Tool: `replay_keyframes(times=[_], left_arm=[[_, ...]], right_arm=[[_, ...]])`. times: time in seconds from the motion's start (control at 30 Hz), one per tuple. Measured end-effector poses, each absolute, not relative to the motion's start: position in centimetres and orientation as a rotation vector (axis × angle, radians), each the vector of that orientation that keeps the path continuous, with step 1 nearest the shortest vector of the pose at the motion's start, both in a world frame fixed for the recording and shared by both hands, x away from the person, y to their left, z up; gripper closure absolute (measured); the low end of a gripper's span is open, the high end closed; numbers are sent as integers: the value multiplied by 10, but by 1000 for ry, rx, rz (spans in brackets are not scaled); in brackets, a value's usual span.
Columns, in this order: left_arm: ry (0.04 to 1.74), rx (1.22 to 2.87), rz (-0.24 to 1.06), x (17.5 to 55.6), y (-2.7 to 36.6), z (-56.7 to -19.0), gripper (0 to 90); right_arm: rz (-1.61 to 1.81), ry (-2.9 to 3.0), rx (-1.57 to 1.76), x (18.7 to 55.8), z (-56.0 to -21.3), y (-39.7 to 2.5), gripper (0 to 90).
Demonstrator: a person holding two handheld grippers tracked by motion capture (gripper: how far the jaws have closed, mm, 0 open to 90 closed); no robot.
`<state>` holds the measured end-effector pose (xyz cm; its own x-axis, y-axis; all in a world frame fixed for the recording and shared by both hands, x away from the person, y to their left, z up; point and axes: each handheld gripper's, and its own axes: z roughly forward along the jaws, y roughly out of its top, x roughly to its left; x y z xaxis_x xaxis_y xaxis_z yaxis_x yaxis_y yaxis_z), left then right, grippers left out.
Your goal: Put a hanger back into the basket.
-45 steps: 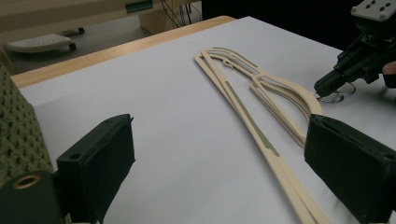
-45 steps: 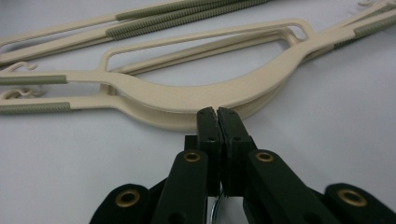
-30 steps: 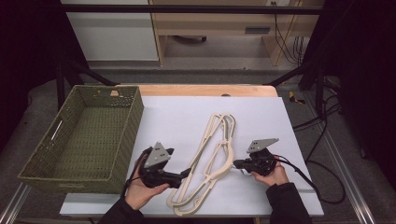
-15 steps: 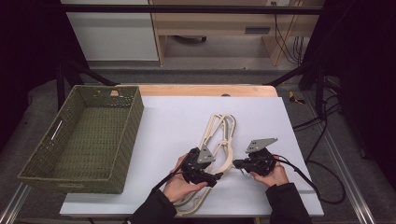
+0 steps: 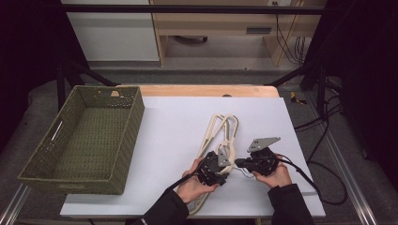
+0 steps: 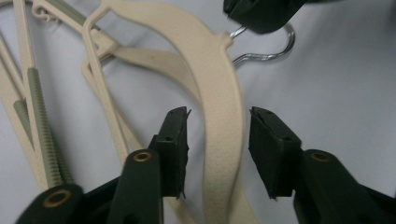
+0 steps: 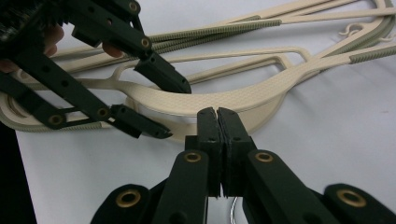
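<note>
Several beige plastic hangers (image 5: 219,132) lie in a pile on the white table top (image 5: 173,122). My left gripper (image 5: 221,177) is open at the pile's near end. In the left gripper view its jaws (image 6: 217,128) straddle one broad beige hanger arm (image 6: 219,93) without touching it. My right gripper (image 5: 238,163) sits just to the right with its jaws pressed together (image 7: 217,116), apparently on the hanger's thin metal hook (image 6: 275,49), which runs into its tip. In the right gripper view the left gripper (image 7: 176,112) gapes over the same hanger (image 7: 247,100).
A green woven basket (image 5: 133,117) stands empty on the left of the table. Bare wood shows along the table's far edge (image 5: 206,90). Cables trail off the right side (image 5: 319,173).
My left gripper has travelled right, from the left side of the hanger pile to over the hanger arm beside the right gripper. The right gripper has stayed put.
</note>
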<state>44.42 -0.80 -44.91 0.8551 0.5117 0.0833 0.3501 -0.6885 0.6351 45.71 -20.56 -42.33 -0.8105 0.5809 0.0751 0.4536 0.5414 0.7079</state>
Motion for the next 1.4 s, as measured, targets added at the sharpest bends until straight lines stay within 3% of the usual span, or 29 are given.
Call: replay_keyframes(times=[0.13,0.27,0.4,0.47,0.6,0.7,0.73,0.77,0.83,0.87,1.4], left_arm=[[633,2400,331,444,-8,-449,725],[618,2416,382,439,-10,-448,736],[614,2417,423,436,-9,-448,744],[617,2418,424,435,-8,-446,746],[636,2389,435,432,-1,-438,754],[648,2371,447,432,6,-432,762],[656,2363,452,431,9,-430,762],[672,2351,451,431,15,-426,766],[679,2342,453,431,19,-424,768],[698,2323,450,431,23,-421,773],[941,2155,510,444,82,-394,837]], right_arm=[[1112,2597,880,456,-423,-204,891],[1113,2594,863,455,-423,-203,884],[1222,2511,818,449,-410,-207,741],[1262,2483,819,447,-406,-209,730],[1430,2320,834,437,-384,-225,625],[1537,2156,873,428,-370,-244,459],[1537,2156,873,428,-370,-244,459],[1582,2072,918,424,-365,-253,384],[1580,2051,929,424,-364,-256,354],[1566,2008,986,425,-366,-263,289],[1365,2080,1176,444,-405,-264,91]])
